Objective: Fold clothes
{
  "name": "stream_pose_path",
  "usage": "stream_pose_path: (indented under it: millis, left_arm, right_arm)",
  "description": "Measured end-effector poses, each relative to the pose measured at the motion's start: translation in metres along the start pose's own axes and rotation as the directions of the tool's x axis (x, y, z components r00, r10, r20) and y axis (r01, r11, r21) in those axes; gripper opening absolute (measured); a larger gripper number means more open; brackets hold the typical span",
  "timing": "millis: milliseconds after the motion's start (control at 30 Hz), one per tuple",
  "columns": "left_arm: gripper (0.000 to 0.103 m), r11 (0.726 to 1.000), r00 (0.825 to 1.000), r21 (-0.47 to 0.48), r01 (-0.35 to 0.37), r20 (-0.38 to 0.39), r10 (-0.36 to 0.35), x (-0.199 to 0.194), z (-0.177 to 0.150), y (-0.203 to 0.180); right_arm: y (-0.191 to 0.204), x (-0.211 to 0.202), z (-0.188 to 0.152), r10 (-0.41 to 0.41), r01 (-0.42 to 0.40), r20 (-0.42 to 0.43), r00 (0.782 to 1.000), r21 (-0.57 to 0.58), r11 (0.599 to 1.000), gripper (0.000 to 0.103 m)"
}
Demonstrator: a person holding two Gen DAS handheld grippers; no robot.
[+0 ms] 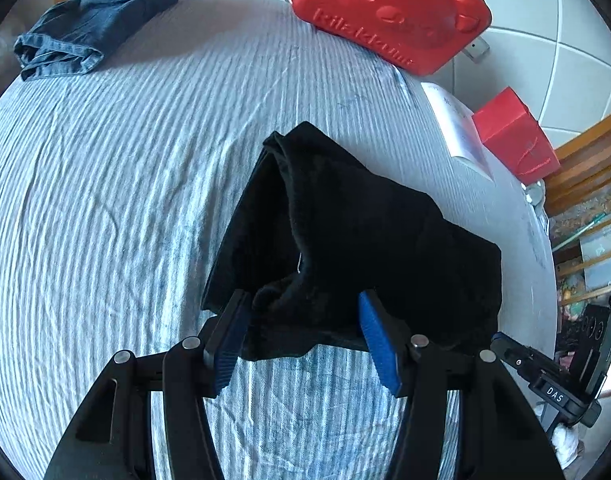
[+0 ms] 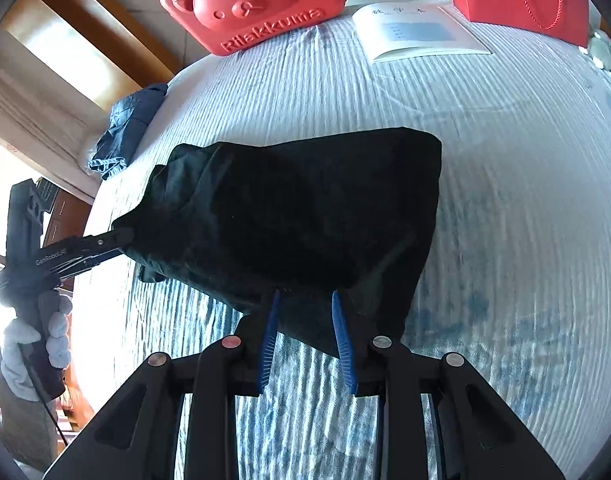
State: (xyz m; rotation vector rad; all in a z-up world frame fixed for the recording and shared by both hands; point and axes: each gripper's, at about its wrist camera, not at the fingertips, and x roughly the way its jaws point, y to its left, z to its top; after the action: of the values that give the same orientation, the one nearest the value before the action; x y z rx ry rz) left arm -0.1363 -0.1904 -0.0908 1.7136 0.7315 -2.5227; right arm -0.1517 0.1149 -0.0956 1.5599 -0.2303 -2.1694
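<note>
On the far edge of the bed (image 2: 525, 200), with its blue-and-white striped crinkled sheet, I read "Rilakkuma" embossed on a red bear-faced plastic case (image 2: 253, 4), and "BEMEGA" on a red paper gift bag with cord handle (image 2: 517, 0). Between them lies a white booklet (image 2: 417, 32); its print is too small to read. "GenRobot" shows on my left hand-held gripper (image 2: 123, 242), "DAS" on my right hand-held gripper (image 1: 499, 338). Both pinch the near edge of a black fleecy folded garment (image 1: 345, 232), lifted off mid-bed, sagging between them. A crumpled blue denim garment (image 1: 97, 16) lies at the far left corner.
</note>
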Motion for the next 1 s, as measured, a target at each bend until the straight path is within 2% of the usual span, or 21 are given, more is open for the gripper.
stream_pose_path:
  millis: [100, 233, 367, 433, 467, 500, 533, 633, 700, 767, 867, 933, 967, 1000]
  left_arm:
    - [0.058, 0.999, 1.000, -0.042, 0.008, 0.008, -0.008, -0.009, -0.002, -0.005]
    - [0.060, 0.997, 1.000, -0.073, 0.008, -0.010, -0.009, -0.003, -0.006, -0.017]
    - [0.060, 0.988, 0.999, -0.155, -0.003, -0.036, -0.003, 0.023, -0.001, -0.016]
    - [0.059, 0.981, 0.999, -0.194, 0.014, -0.036, -0.022, 0.035, 0.003, -0.014]
    - [0.055, 0.983, 0.999, -0.186, 0.015, -0.026, -0.020, 0.038, 0.005, -0.015]
    - [0.026, 0.987, 1.000, -0.158, 0.002, -0.014, -0.004, 0.038, 0.006, -0.019]
    - [0.018, 0.993, 1.000, -0.119, -0.006, 0.001, 0.006, 0.035, 0.008, -0.024]
    - [0.017, 0.997, 0.993, 0.075, -0.008, 0.114, -0.001, 0.009, 0.011, -0.051]
    - [0.017, 0.973, 0.977, 0.229, -0.026, 0.214, -0.024, -0.015, 0.011, -0.072]
    - [0.017, 0.946, 0.959, 0.321, -0.049, 0.278, -0.045, -0.032, 0.007, -0.081]
    - [0.021, 0.935, 0.957, 0.355, 0.002, 0.270, -0.105, -0.036, 0.000, -0.058]
    - [0.029, 0.953, 0.986, 0.301, -0.035, 0.166, -0.016, -0.008, -0.003, -0.033]
    - [0.031, 0.964, 0.995, 0.259, -0.058, 0.092, 0.035, 0.010, -0.003, -0.016]
    - [0.031, 0.973, 0.997, 0.219, -0.074, 0.040, 0.067, 0.023, -0.005, -0.002]
  right_arm:
    - [-0.005, 0.000, 0.000, 0.011, -0.011, -0.001, 1.000, 0.002, 1.000, 0.028]
    - [-0.012, -0.004, 0.000, 0.034, -0.034, 0.006, 0.999, -0.001, 0.999, 0.028]
    - [-0.018, -0.009, 0.001, 0.059, -0.058, 0.016, 0.998, -0.007, 0.998, 0.028]
    - [-0.023, -0.010, 0.000, 0.063, -0.063, 0.018, 0.998, -0.004, 0.998, 0.028]
    - [-0.027, -0.010, 0.000, 0.066, -0.066, 0.018, 0.998, -0.002, 0.998, 0.028]
    - [-0.030, -0.010, -0.001, 0.068, -0.068, 0.016, 0.998, 0.000, 0.998, 0.028]
    - [-0.033, -0.011, -0.002, 0.068, -0.068, 0.014, 0.998, -0.001, 0.998, 0.028]
    - [-0.041, -0.012, -0.004, 0.069, -0.069, 0.017, 0.998, 0.002, 0.998, 0.028]
    - [-0.045, -0.012, -0.003, 0.065, -0.066, 0.020, 0.998, 0.014, 0.998, 0.028]
    - [-0.047, -0.010, -0.003, 0.065, -0.065, 0.019, 0.998, 0.027, 0.997, 0.028]
    - [-0.043, -0.006, -0.004, 0.066, -0.067, 0.012, 0.998, 0.029, 0.997, 0.028]
    - [-0.040, -0.003, -0.005, 0.065, -0.066, 0.005, 0.998, 0.029, 0.997, 0.028]
    - [-0.040, -0.002, -0.007, 0.064, -0.064, 0.001, 0.998, 0.030, 0.998, 0.028]
    - [-0.040, -0.002, -0.007, 0.061, -0.061, 0.000, 0.998, 0.035, 0.998, 0.028]
